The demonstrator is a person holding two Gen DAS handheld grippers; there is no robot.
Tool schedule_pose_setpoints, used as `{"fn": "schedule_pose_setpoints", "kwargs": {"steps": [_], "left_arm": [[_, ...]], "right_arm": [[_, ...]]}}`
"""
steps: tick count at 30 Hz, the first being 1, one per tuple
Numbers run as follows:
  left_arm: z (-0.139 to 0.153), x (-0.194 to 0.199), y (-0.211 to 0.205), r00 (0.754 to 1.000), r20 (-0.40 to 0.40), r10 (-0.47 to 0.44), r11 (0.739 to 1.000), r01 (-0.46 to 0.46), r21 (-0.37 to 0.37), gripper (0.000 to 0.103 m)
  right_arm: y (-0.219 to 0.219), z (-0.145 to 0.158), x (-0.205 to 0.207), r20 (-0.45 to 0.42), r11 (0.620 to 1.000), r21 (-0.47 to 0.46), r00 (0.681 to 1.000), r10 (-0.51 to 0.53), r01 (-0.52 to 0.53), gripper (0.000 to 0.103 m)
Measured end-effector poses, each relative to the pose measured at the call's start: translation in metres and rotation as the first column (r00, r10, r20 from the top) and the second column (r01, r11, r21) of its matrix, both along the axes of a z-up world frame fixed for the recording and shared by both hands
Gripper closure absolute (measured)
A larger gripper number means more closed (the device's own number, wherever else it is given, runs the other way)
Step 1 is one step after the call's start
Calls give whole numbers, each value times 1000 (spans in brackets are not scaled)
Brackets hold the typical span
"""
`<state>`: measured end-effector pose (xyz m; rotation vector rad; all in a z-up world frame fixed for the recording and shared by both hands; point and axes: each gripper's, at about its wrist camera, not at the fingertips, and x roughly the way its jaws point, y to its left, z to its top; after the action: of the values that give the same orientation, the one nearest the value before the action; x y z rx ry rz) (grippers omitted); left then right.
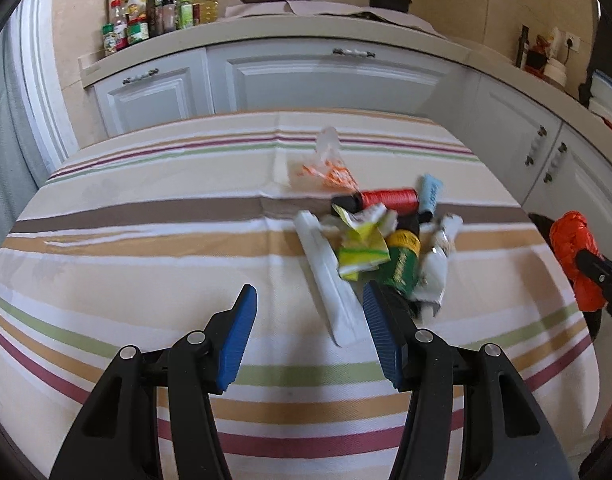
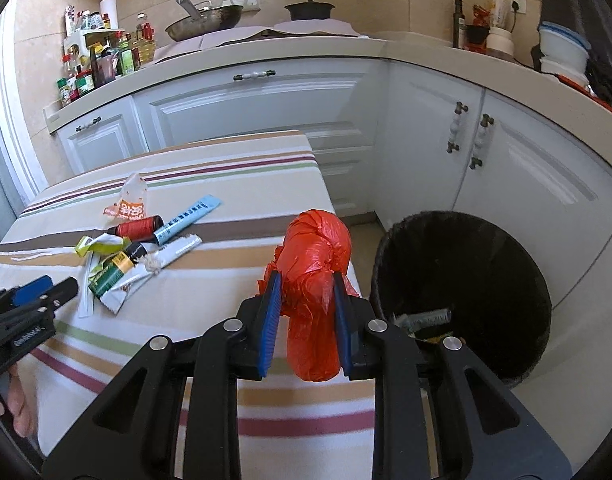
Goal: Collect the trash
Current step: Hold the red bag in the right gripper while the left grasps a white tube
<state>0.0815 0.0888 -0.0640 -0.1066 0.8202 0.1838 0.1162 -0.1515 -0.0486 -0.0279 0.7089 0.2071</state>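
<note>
We see the right gripper [image 2: 307,294] clamped on a crumpled orange plastic bag [image 2: 317,272] at the desk's [image 2: 226,248] right edge, near the black bin [image 2: 461,280]. Left gripper [image 1: 309,312] open, empty, by the wrapper pile [image 1: 385,248], prob. touching.

A crumpled orange plastic bag [image 2: 313,276] hangs upright, pinched between blue pads, just left of the black-lined trash bin [image 2: 461,292], whose bottom holds a few scraps. Well left of the bin, on the striped worktop [image 2: 246,240], the rest lies heaped: a red thread spool [image 2: 140,227], a light-blue sachet [image 2: 188,216], a green-and-yellow wrapper [image 2: 110,272], a white torn packet [image 2: 166,258], a clear orange-printed bag [image 2: 130,202] and a long white strip [image 1: 329,276].
</note>
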Motion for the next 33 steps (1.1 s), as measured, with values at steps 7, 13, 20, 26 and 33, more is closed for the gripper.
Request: {"fn": "schedule_pose_setpoints", "kwargs": {"steps": [7,13,20,26,33], "left_arm": [[-13,6,3,999,-42,8,1000,-10,-26,48],[-13,1,5,999,-34,-11,1000,10,-13,65],[-12,0,4,999,-21,-24,999,23,-35,67],[-12,7,-1,999,-31,-15,999,14,-31,55],[-13,5,1,999,-33,-24,1000,24,0,81]], "right_arm": [[-7,0,-6,1,1000,11,1000,-7,7,79],[-6,0,-7,4,1000,16,1000,-2,2,79],[-4,0,-9,5,1000,11,1000,4,-4,79],[-3,0,-9,2,1000,14,1000,4,-4,79],[-3,0,-10,2,1000,17,1000,5,-5,79]]}}
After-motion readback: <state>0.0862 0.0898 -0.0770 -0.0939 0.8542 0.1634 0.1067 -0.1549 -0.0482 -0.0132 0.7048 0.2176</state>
